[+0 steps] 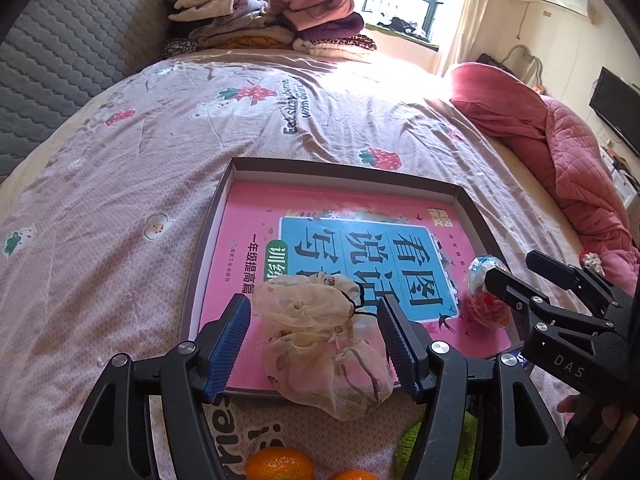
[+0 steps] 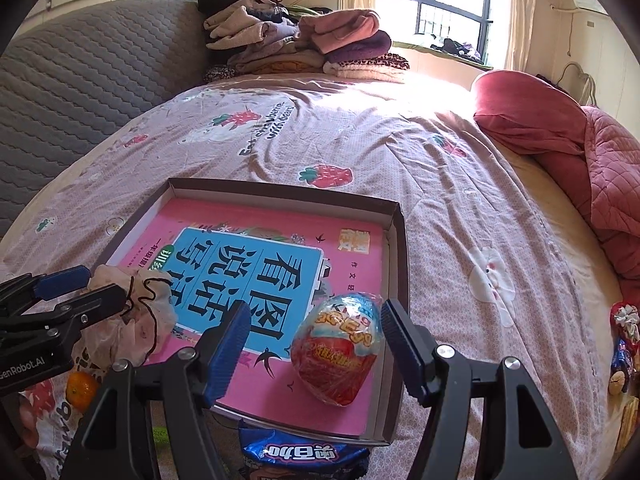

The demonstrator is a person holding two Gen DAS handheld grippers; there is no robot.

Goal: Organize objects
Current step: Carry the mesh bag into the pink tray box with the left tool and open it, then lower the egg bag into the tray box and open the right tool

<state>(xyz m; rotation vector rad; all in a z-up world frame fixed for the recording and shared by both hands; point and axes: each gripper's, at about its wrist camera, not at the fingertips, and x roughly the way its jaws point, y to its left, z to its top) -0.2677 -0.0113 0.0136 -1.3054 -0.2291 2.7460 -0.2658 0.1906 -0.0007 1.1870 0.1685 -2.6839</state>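
Box (image 2: 400, 240) with book (image 2: 352, 256), egg (image 2: 336, 352), pouches (image 1: 320, 344)

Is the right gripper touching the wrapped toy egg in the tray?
Apart. The right wrist view shows the right gripper open, with pink book cover visible between the egg and either pad.

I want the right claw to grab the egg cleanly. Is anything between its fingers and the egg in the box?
Nothing visible. The right claw is open, with the egg lying between its fingers on the pink book in the box. The mesh bags sit apart, at the left claw.
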